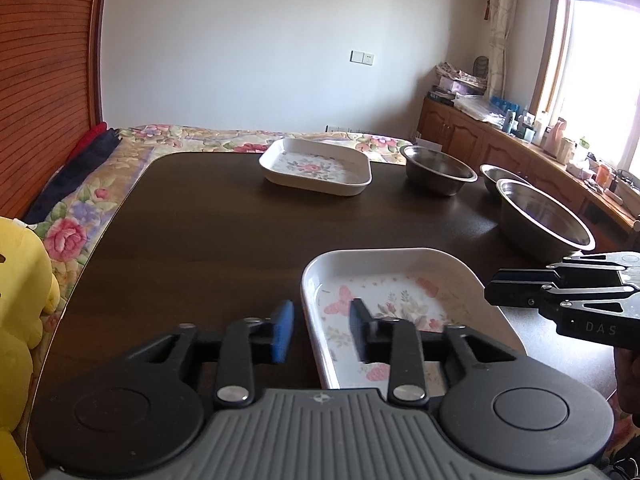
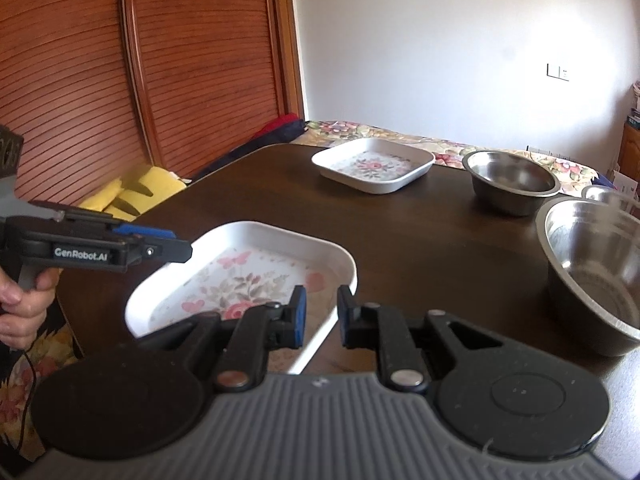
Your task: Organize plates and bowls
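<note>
A white rectangular plate with a floral print (image 1: 400, 292) (image 2: 240, 276) lies near the front of the dark wooden table (image 1: 224, 232). My left gripper (image 1: 321, 330) is open, one finger on each side of the plate's left rim. My right gripper (image 2: 322, 318) is open too, straddling the plate's right rim. Each gripper shows side-on in the other view: the right gripper (image 1: 520, 292), and the left gripper (image 2: 160, 244) held by a hand. A second floral plate (image 1: 316, 166) (image 2: 372, 164) sits at the table's far side. Three steel bowls stand to the right: a medium bowl (image 1: 440, 170) (image 2: 512, 184), a small bowl (image 1: 500, 176) (image 2: 608, 194), and a large bowl (image 1: 544, 220) (image 2: 592, 272).
A bed with a floral cover (image 1: 100, 200) runs along the table's left and far edges. A yellow plush toy (image 1: 20, 300) sits at the left. Behind it rises a slatted wooden headboard (image 2: 160, 60). A wooden cabinet with clutter (image 1: 520, 140) lines the right wall under the window.
</note>
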`<state>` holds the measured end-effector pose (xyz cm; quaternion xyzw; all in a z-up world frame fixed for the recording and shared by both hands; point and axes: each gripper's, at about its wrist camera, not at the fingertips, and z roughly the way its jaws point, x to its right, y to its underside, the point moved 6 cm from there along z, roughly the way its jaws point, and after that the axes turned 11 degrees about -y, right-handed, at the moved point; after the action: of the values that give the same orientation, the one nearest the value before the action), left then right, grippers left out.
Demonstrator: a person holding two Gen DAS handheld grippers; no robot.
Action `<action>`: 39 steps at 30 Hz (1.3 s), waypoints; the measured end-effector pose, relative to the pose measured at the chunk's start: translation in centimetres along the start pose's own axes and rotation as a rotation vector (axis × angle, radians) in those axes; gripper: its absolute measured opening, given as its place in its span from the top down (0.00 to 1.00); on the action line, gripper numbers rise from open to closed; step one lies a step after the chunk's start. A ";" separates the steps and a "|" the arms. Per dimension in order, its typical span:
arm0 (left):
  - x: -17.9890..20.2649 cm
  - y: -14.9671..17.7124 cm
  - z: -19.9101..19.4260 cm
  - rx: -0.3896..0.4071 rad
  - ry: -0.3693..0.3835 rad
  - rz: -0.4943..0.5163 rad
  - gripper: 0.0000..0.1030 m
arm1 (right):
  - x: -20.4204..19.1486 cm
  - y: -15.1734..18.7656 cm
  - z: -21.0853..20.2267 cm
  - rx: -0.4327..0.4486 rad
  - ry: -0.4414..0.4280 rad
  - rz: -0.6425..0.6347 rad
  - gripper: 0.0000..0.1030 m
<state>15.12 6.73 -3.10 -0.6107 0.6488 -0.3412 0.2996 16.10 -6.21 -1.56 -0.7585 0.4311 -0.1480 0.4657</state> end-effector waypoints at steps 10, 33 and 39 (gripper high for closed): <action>-0.4 -0.5 0.2 0.023 -0.046 0.001 0.16 | 0.9 -0.4 0.1 0.023 0.034 0.023 0.61; -1.5 -3.0 1.5 0.012 -0.095 0.035 0.00 | 4.2 -4.3 0.9 0.077 0.115 0.062 0.00; -2.0 -3.9 2.0 0.022 -0.092 0.034 0.00 | 4.6 -5.8 1.0 0.108 0.189 0.027 0.00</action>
<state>19.12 8.44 -1.16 -0.6113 0.6409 -0.3147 0.3413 22.39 -8.19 1.95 -0.7091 0.4749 -0.2357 0.4649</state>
